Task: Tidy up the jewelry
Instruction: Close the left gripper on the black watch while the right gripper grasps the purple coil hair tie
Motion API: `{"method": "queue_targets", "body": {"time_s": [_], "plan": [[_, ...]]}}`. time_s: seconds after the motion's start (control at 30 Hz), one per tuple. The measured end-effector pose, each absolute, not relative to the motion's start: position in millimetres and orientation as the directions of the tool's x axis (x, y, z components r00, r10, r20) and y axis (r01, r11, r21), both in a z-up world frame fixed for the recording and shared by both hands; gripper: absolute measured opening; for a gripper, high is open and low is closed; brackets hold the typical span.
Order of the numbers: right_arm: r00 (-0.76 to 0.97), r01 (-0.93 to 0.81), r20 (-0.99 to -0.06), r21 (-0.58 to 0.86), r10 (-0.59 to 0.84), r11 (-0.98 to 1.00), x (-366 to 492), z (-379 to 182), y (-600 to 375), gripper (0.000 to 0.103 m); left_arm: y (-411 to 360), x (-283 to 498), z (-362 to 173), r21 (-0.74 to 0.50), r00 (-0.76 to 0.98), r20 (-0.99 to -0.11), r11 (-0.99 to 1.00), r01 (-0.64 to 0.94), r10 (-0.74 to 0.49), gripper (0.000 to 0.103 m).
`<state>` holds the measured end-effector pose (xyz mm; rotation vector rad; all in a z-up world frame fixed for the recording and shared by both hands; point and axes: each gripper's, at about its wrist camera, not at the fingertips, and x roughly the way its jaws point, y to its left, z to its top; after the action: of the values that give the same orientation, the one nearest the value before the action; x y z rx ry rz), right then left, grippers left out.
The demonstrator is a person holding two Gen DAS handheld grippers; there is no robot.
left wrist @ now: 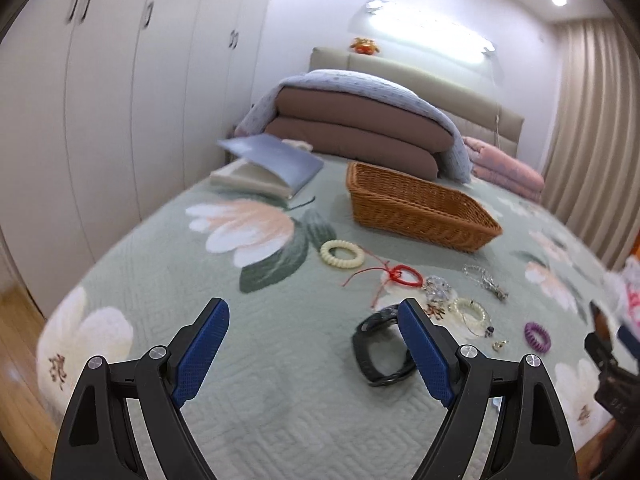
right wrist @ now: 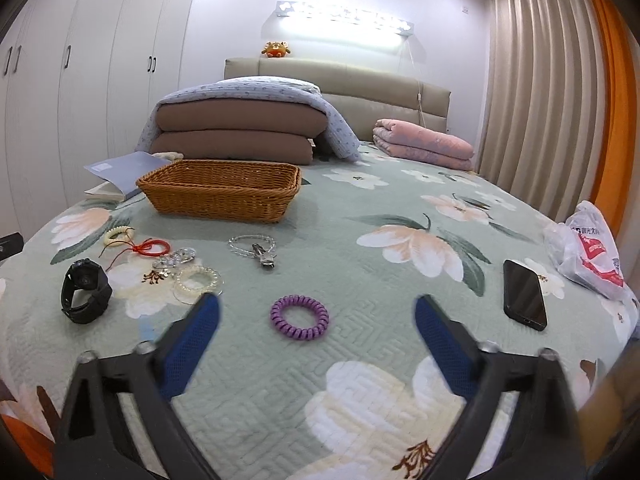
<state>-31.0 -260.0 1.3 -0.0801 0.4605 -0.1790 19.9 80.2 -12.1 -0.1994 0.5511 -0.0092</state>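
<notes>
Jewelry lies scattered on the floral bedspread in front of an empty wicker basket (left wrist: 420,206) (right wrist: 220,190). There is a cream coil ring (left wrist: 342,254) (right wrist: 118,235), a red cord bracelet (left wrist: 404,275) (right wrist: 154,247), a crystal piece (left wrist: 438,288) (right wrist: 178,258), a pale bead bracelet (left wrist: 472,312) (right wrist: 198,280), a silver chain (left wrist: 486,280) (right wrist: 256,248), a purple coil ring (left wrist: 537,336) (right wrist: 299,317) and a black watch (left wrist: 382,360) (right wrist: 85,290). My left gripper (left wrist: 314,320) is open, the watch just behind its right finger. My right gripper (right wrist: 318,316) is open, with the purple ring between its fingers.
A book (left wrist: 276,164) (right wrist: 120,172) lies left of the basket. Folded quilts (right wrist: 236,132) and a pink blanket (right wrist: 424,148) lie at the headboard. A black phone (right wrist: 525,294) and a plastic bag (right wrist: 588,248) lie at the right edge. Wardrobes stand to the left.
</notes>
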Motion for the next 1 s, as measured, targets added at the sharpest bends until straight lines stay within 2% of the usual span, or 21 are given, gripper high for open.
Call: {"method": "queue_targets", "body": {"time_s": [0.17,0.23,0.27,0.3,0.33,0.37,0.6,0.7,0.77,0.87,1.0], "plan": [[0.884,0.175,-0.425,-0.088,-0.196,0.981,-25.5,2.4,-278.6,0.089,82.8,25.8,-20.2,-0.213,0.836,-0.535,0.977,0.009,-0.125,0.086],[0.872,0.167,-0.459,-0.044,-0.168,0.985,-18.0,-0.1,-289.7,0.086,72.3,31.7,-27.3,-0.218,0.811,-0.557,0.974,0.065,-0.179,0.08],[0.861,0.154,-0.488,-0.014,-0.141,0.988,-11.3,-2.6,-296.6,0.076,67.2,34.8,-31.3,-0.218,0.798,-0.571,0.973,0.082,-0.195,0.077],[0.854,0.145,-0.506,-0.002,-0.126,0.989,-7.1,-4.6,-299.6,0.063,61.9,40.2,-37.0,-0.225,0.775,-0.593,0.969,0.103,-0.22,0.068],[0.836,0.136,-0.537,0.009,-0.11,0.991,1.8,-8.6,-302.7,0.058,58.2,44.2,-41.7,-0.235,0.756,-0.609,0.965,0.116,-0.24,0.061],[0.817,0.136,-0.567,0.01,-0.106,0.991,10.8,-13.0,-304.9,0.056,55.1,48.3,-46.5,-0.25,0.739,-0.621,0.96,0.128,-0.261,0.061],[0.727,0.121,-0.681,-0.002,-0.09,0.993,52.0,-39.8,-308.7,0.055,40.8,61.7,-60.3,-0.309,0.682,-0.655,0.939,0.15,-0.325,0.06],[0.706,0.114,-0.703,-0.009,-0.087,0.993,63.6,-46.9,-309.5,0.052,40.8,69.1,-68.1,-0.324,0.654,-0.683,0.938,0.127,-0.324,0.051],[0.689,0.103,-0.72,-0.016,-0.083,0.995,72.7,-52.6,-308.8,0.046,42.2,74.4,-73.0,-0.347,0.637,-0.696,0.932,0.105,-0.331,0.049],[0.674,0.095,-0.734,-0.027,-0.084,0.995,78.8,-58.4,-306.6,0.043,43.3,79.3,-74.8,-0.37,0.631,-0.699,0.925,0.085,-0.338,0.048],[0.677,0.083,-0.73,-0.049,-0.093,0.995,79.7,-59.1,-301.1,0.038,40.0,86.9,-77.0,-0.362,0.631,-0.71,0.931,0.054,-0.312,0.04]]}}
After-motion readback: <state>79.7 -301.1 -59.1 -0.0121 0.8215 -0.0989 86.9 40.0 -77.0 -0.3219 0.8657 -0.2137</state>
